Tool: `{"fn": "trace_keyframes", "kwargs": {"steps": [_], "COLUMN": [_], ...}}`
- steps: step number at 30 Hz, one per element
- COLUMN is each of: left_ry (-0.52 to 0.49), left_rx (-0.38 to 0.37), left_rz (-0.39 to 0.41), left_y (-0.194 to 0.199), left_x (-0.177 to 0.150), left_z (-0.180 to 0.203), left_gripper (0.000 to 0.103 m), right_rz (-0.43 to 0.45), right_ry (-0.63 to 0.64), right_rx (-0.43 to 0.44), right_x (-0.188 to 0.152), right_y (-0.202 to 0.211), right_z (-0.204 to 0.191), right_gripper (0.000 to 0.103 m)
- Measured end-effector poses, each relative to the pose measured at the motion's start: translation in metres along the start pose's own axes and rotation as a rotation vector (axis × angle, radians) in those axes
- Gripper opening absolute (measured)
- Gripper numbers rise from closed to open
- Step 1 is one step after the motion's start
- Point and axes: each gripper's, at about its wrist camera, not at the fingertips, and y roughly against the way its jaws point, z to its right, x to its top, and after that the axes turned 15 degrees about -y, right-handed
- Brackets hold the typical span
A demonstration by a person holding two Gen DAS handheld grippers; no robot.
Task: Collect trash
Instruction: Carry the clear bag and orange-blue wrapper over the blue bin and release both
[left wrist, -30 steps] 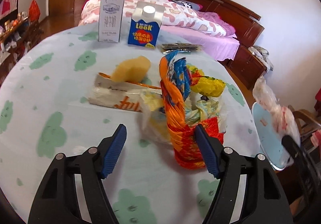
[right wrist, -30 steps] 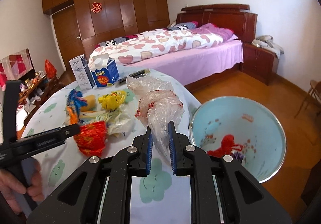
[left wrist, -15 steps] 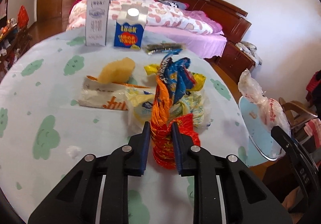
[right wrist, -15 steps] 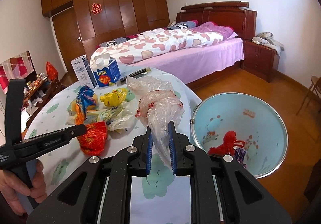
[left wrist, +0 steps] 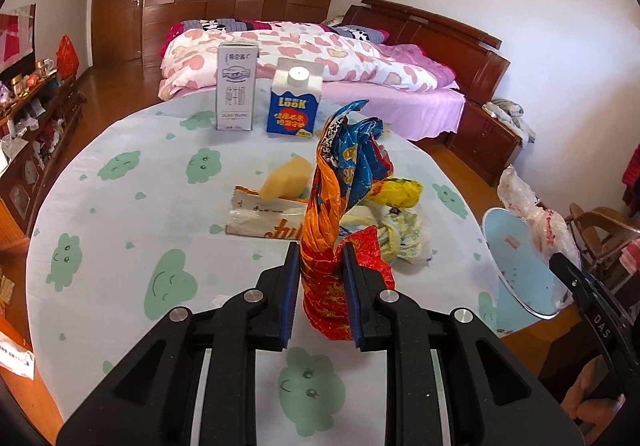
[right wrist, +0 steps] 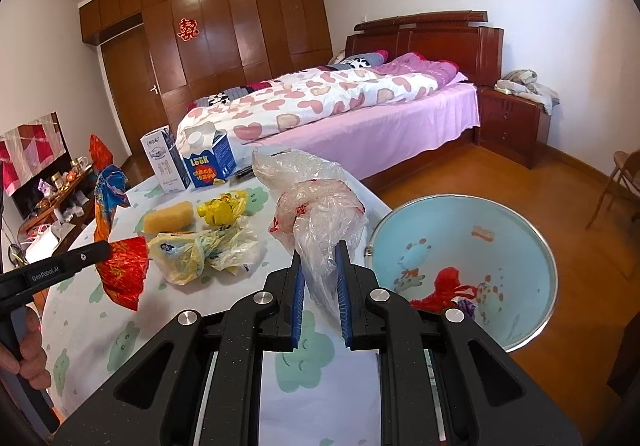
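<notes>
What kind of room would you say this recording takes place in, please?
Most likely a home bedroom: a bed with a heart-print quilt, a wooden wardrobe wall and a bedside cabinet stand behind the round table.

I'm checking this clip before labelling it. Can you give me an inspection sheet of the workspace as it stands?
Surface: round table under a cloud-print cloth.
Job's things: orange-blue wrapper; clear plastic bag; light blue bin beside the table, red scrap inside.
Clutter: two cartons, yellow sponge, crumpled wrappers.
Grippers: left hand-held gripper shut on the wrapper; right hand-held gripper shut on the bag.
Cables: nothing seen.
Surroundings: bed, wooden wardrobe, nightstand.
</notes>
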Motion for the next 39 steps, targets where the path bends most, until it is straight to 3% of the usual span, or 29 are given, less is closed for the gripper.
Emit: {"fn": "trace_keyframes", "kwargs": {"steps": [39], "left_ry": [-0.293], "left_rx": [-0.172], "left_rz": [0.026], "left_y": [-0.010], "left_x": [0.037], "left_z": [0.150], "left_gripper": [0.021], "right_rz": [0.111], "right_ry": [-0.157], "right_rx": [-0.185], "right_x": [0.022], "right_y": [0.035], "right_z": [0.094], "right_gripper": [0.016]}}
